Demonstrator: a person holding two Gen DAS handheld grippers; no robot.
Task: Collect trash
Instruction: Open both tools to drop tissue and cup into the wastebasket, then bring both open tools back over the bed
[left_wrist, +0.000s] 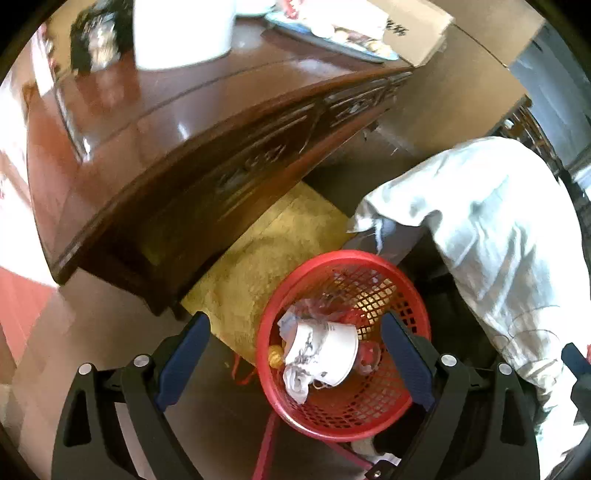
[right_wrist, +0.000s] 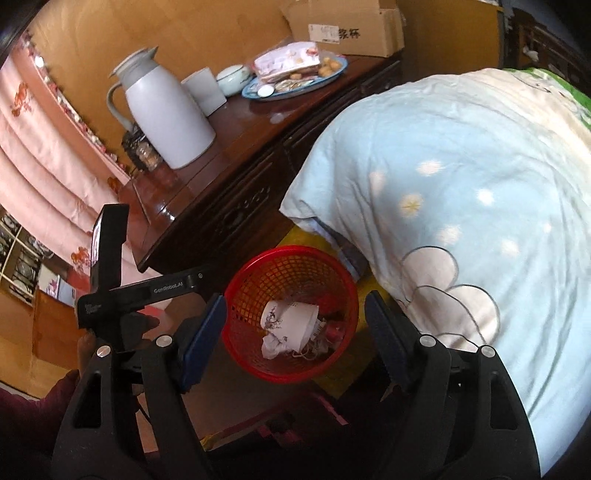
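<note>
A red mesh basket (left_wrist: 332, 258) (right_wrist: 291, 252) stands on the floor between a wooden table and a bed. Inside it lie a white printed paper cup (left_wrist: 327, 349) (right_wrist: 291, 320), crumpled paper (left_wrist: 295, 384) (right_wrist: 271, 347) and clear plastic scraps. My left gripper (left_wrist: 295, 356) hovers just above the basket, open, with nothing held between its blue pads (left_wrist: 184, 354). My right gripper (right_wrist: 297, 339) is higher over the same basket and is also open and empty. The black body of the left gripper (right_wrist: 110, 280) shows at the left of the right wrist view, held by a hand (right_wrist: 85, 345).
The dark wooden table (right_wrist: 207, 177) carries a white jug (right_wrist: 166, 122), a mug (right_wrist: 205, 90), a snack plate (right_wrist: 295, 79) and a cardboard box (right_wrist: 347, 26). A light-blue quilt (right_wrist: 443, 203) hangs over the bed on the right. A yellow mat (left_wrist: 266, 251) lies under the basket.
</note>
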